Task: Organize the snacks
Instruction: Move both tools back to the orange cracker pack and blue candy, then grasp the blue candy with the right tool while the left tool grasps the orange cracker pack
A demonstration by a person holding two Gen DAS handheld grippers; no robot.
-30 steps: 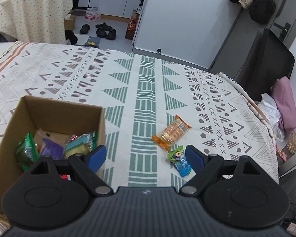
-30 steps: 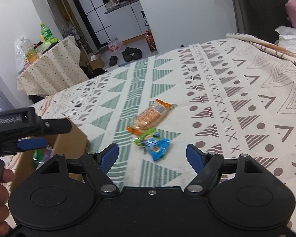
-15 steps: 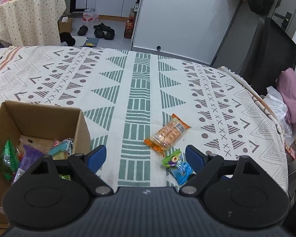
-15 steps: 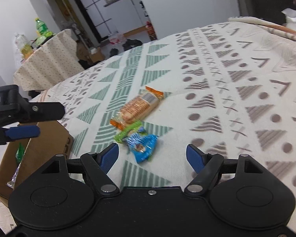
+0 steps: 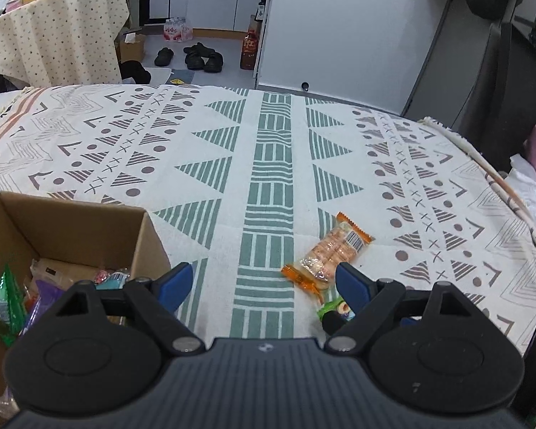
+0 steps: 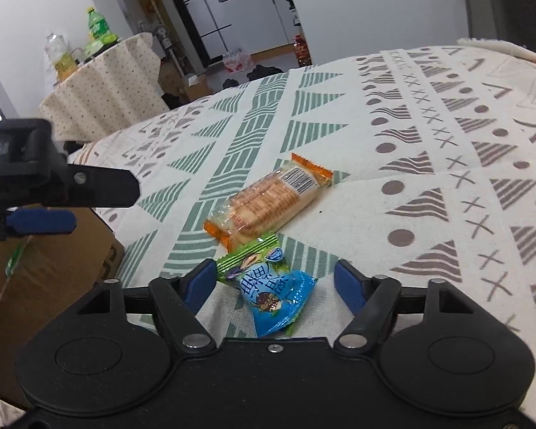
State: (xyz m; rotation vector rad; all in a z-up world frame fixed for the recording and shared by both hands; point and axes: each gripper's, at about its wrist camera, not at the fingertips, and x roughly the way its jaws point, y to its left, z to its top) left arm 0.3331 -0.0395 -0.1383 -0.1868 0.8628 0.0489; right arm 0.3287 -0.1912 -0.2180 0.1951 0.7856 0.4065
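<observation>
An orange-ended cracker pack [image 6: 268, 200] lies on the patterned cloth; it also shows in the left wrist view [image 5: 328, 254]. A blue candy packet [image 6: 275, 296] overlaps a green packet [image 6: 250, 254] just in front of it. My right gripper [image 6: 275, 284] is open, low over the cloth, its fingers on either side of the blue and green packets. My left gripper [image 5: 264, 282] is open and empty, held above the cloth by the cardboard box [image 5: 71, 221]; it shows from the side in the right wrist view [image 6: 43, 200]. The box holds several snack packets [image 5: 7, 304].
The bed cloth [image 5: 268, 164] slopes to its right edge [image 5: 500, 182]. A dotted-cloth table with bottles [image 6: 103, 85] stands beyond the bed, shoes [image 5: 196, 57] on the floor, and a dark chair [image 5: 511, 96] at the right.
My right gripper has moved forward and down, so the blue and green packets now lie between its fingers. My left gripper has drifted back and right, away from the box.
</observation>
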